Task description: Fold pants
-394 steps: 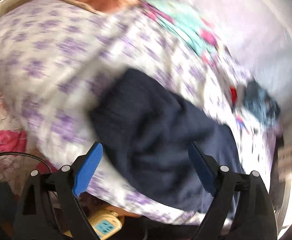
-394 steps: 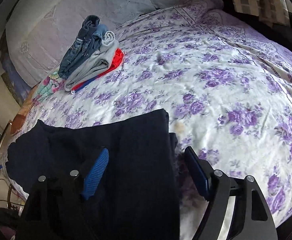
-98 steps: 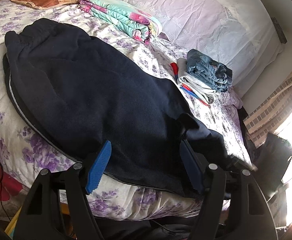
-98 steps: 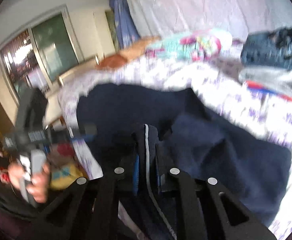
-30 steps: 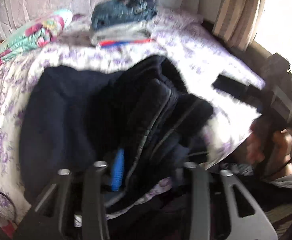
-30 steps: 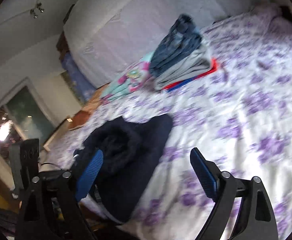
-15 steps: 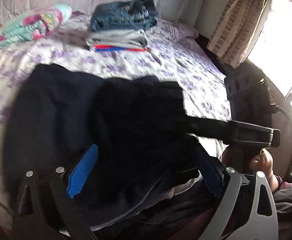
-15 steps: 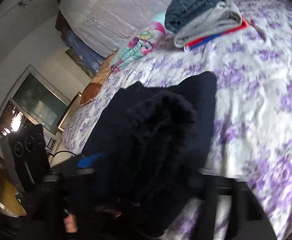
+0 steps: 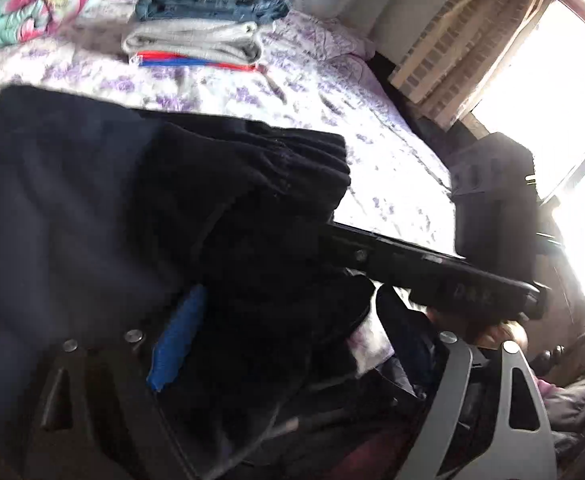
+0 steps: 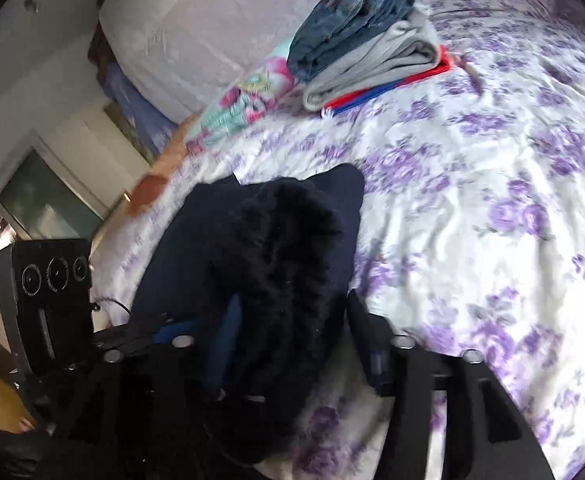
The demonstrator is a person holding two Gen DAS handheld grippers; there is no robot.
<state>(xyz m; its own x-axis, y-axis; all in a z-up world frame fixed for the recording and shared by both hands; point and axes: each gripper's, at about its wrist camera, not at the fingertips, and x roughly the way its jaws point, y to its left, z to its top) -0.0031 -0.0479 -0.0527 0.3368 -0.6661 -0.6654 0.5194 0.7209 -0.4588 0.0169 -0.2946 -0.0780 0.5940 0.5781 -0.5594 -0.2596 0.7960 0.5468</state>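
Left gripper [image 9: 292, 344]: jaws stand wide. The blue left pad [image 9: 176, 344] lies against dark cloth; the right finger is mostly hidden behind the bundle. Cloth sits between the fingers, but the gap looks too broad for a clamp, so I read it as not gripping.

Right gripper [image 10: 292, 340]: jaws likewise spread, with a thick roll of cloth bulging up between them. Both pads are visible on either side of the roll, near it; contact cannot be confirmed.

Pants [image 10: 260, 248]: navy, lying at the near edge of the bed [image 10: 492, 208], partly doubled over into a lumpy stack of layers. The gathered waistband [image 9: 292, 160] lies on top, bunched and not flat. The lower part spills toward the bed edge.

Beyond: a stack of folded clothes [image 9: 200, 20] well apart, toward the headboard, with a floral bundle [image 10: 244, 100] beside it.

Step, as judged: 1 fold made, the layers now being set down or squared. Task roughly at the midpoint.

Next move calls for 2 things: flatten the bunched top layer, then take hold of 1 end with both grippers for a further fold. The thick fleece will likely spring back and need pressing.
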